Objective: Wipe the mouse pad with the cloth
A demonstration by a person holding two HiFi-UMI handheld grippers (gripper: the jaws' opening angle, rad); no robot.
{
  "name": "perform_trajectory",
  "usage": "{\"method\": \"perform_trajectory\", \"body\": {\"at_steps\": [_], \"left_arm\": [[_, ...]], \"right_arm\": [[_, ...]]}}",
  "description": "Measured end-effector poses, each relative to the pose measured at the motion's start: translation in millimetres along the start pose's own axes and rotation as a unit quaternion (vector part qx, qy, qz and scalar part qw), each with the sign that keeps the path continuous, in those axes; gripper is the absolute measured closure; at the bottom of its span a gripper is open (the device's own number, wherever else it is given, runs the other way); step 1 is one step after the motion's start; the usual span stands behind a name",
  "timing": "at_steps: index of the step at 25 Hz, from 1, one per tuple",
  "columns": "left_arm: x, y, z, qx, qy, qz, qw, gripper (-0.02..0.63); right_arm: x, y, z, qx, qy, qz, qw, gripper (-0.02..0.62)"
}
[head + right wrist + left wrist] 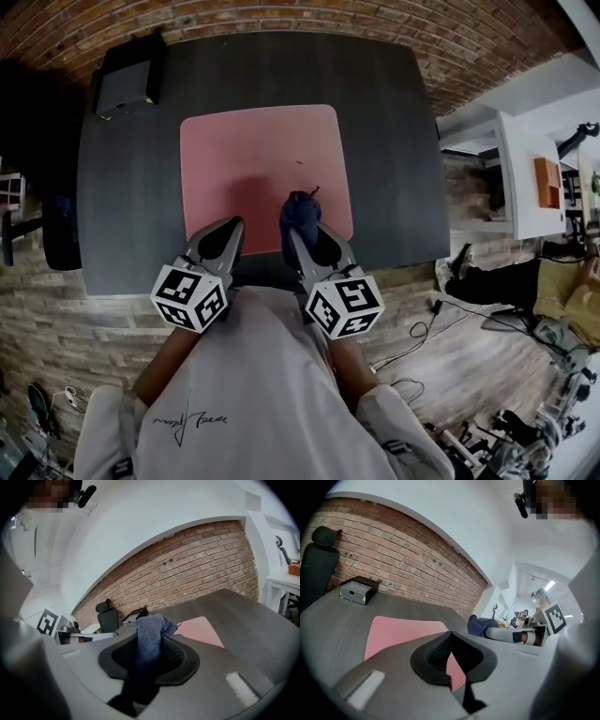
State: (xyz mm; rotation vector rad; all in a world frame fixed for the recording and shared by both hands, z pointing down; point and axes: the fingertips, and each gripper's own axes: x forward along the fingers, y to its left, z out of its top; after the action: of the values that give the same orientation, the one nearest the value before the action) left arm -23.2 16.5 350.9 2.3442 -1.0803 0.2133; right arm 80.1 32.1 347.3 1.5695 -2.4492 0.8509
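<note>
Right gripper view: your right gripper (150,641) has its jaws clamped on the blue cloth (149,629).
Left gripper view: your left gripper (449,645) has its jaws together, with nothing between them.
Head view: the cloth is bunched over the near right part of the pink mouse pad (253,155), which lies on the dark table (394,141).

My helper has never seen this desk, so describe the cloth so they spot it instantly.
On the dark desk lies a pink mouse pad. At its near edge, the right tongs pinch a bunched dark blue cloth, the only fabric thing there.
</note>
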Motion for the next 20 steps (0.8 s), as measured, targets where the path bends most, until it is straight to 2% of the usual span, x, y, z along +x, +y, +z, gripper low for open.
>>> {"method": "perform_trajectory", "body": {"at_steps": [5, 9, 11, 16, 20], "left_arm": [[7.4, 14.1, -0.8, -0.007, -0.001, 0.035, 0.9994, 0.595], [5.7, 21.5, -5.4, -0.024, -0.004, 0.055, 0.9982, 0.597], [4.3, 27.8, -5.5, -0.026, -0.007, 0.063, 0.9976, 0.597], [7.7, 39.3, 6.4, -0.042, -0.027, 0.069, 0.9963, 0.598], [10.0, 42.8, 10.0, -0.050, -0.031, 0.066, 0.9961, 0.598]], "right_arm": [[13.6, -33.2, -4.8, 0.005, 0.015, 0.000, 1.000, 0.486], [23.6, -72.2, -17.7, 0.042, 0.025, -0.029, 0.998, 0.488], [27.7, -88.4, -25.9, 0.042, 0.034, -0.048, 0.997, 0.488], [25.4, -116.1, -41.6, 0.049, 0.050, -0.075, 0.995, 0.488], [28.2, -134.6, -60.9, 0.030, 0.084, -0.107, 0.990, 0.489]]}}
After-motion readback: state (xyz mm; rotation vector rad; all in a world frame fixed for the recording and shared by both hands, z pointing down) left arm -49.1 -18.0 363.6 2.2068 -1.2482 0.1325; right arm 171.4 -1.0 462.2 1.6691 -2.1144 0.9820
